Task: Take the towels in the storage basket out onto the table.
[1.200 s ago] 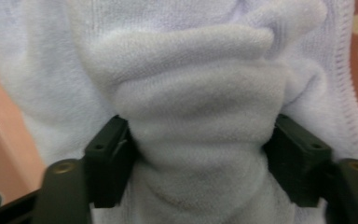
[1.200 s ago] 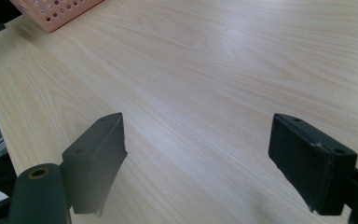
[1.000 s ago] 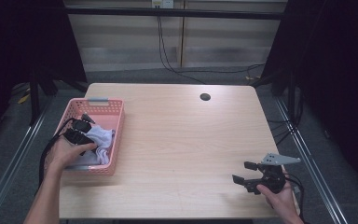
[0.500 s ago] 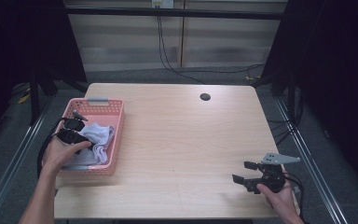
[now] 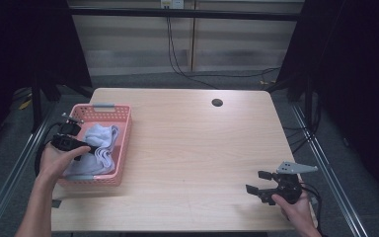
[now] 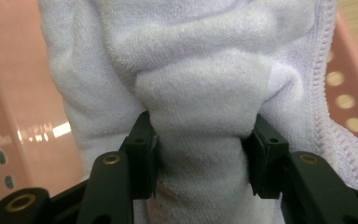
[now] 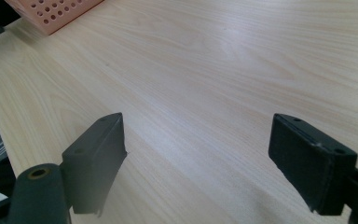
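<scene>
Left tool (image 6: 200, 140) pinches a thick fold of the white towel (image 6: 200, 70) inside the pink basket (image 5: 123, 123); soft, light, floppy cloth, it'll drape when lifted. Right tool (image 5: 260, 182) waits wide apart above the surface (image 5: 202, 148).

Left forearm enters from the near edge, left hand (image 5: 59, 159) at the pink perforated plastic basket (image 5: 121, 148), its black two-jaw left gripper (image 5: 81, 147) reaching into it, jaws clamped on pale lavender terry towel (image 6: 200, 116). Black two-jaw right gripper (image 5: 255, 181) held low, well apart from the basket, jaws spread wide with nothing between.
</scene>
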`<act>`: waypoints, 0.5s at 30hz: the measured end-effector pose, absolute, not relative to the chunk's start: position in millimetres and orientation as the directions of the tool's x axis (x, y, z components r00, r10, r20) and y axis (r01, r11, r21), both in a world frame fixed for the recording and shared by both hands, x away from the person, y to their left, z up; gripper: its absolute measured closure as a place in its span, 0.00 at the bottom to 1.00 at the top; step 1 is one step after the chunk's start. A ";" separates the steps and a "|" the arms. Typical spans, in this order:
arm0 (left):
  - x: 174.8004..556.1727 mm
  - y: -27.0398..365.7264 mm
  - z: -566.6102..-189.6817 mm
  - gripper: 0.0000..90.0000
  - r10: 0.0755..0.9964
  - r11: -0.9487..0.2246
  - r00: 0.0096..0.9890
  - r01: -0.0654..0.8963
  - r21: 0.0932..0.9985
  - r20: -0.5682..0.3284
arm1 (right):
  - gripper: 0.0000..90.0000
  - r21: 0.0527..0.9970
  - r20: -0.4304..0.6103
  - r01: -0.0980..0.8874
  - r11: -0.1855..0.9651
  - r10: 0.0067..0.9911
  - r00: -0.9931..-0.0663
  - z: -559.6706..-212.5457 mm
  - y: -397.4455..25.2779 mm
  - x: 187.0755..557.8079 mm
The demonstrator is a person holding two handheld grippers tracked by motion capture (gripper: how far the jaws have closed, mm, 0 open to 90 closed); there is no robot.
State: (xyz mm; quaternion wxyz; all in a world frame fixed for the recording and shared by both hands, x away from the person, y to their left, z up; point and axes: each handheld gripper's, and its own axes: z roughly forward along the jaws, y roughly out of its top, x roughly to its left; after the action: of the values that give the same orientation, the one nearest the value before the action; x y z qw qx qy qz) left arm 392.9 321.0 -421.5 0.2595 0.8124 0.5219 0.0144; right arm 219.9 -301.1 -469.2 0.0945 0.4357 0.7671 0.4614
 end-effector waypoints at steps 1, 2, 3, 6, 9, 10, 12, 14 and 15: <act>392.1 321.1 -419.7 0.58 0.859 -0.306 0.448 0.837 0.454 -0.247 | 0.21 0.791 0.256 0.580 0.195 0.756 -0.603 -469.2 -301.2 219.9; 391.9 322.3 -417.9 0.58 0.859 -0.306 0.450 0.833 0.461 -0.244 | 0.21 0.791 0.256 0.581 0.194 0.756 -0.602 -469.2 -301.3 219.9; 391.5 323.4 -415.6 0.58 0.855 -0.296 0.447 0.837 0.461 -0.263 | 0.21 0.791 0.256 0.580 0.194 0.756 -0.602 -469.2 -301.3 219.9; 390.3 326.6 -409.0 0.58 0.856 -0.278 0.440 0.834 0.476 -0.271 | 0.21 0.789 0.258 0.582 0.195 0.755 -0.602 -469.4 -301.1 220.0; 387.5 329.7 -403.0 0.58 0.851 -0.265 0.446 0.820 0.507 -0.276 | 0.21 0.790 0.257 0.581 0.195 0.755 -0.603 -469.2 -301.3 219.7; 386.7 330.2 -401.8 0.58 0.850 -0.253 0.442 0.821 0.511 -0.288 | 0.21 0.790 0.257 0.581 0.195 0.755 -0.603 -469.0 -301.4 219.4; 385.6 333.1 -398.9 0.58 0.843 -0.246 0.447 0.815 0.525 -0.299 | 0.21 0.789 0.257 0.582 0.195 0.756 -0.602 -469.0 -301.4 219.3; 384.4 334.5 -395.8 0.58 0.843 -0.232 0.442 0.813 0.535 -0.307 | 0.21 0.790 0.258 0.582 0.195 0.755 -0.603 -469.0 -301.3 219.4; 384.3 336.2 -394.0 0.58 0.838 -0.243 0.454 0.808 0.537 -0.303 | 0.21 0.790 0.258 0.582 0.195 0.755 -0.603 -469.0 -301.3 219.4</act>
State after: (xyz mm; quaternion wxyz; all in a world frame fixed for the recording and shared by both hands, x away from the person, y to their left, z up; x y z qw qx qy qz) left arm 384.3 336.2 -394.0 0.3255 0.7881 0.5219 0.0232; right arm 219.4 -301.3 -469.0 0.0938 0.4354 0.7673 0.4613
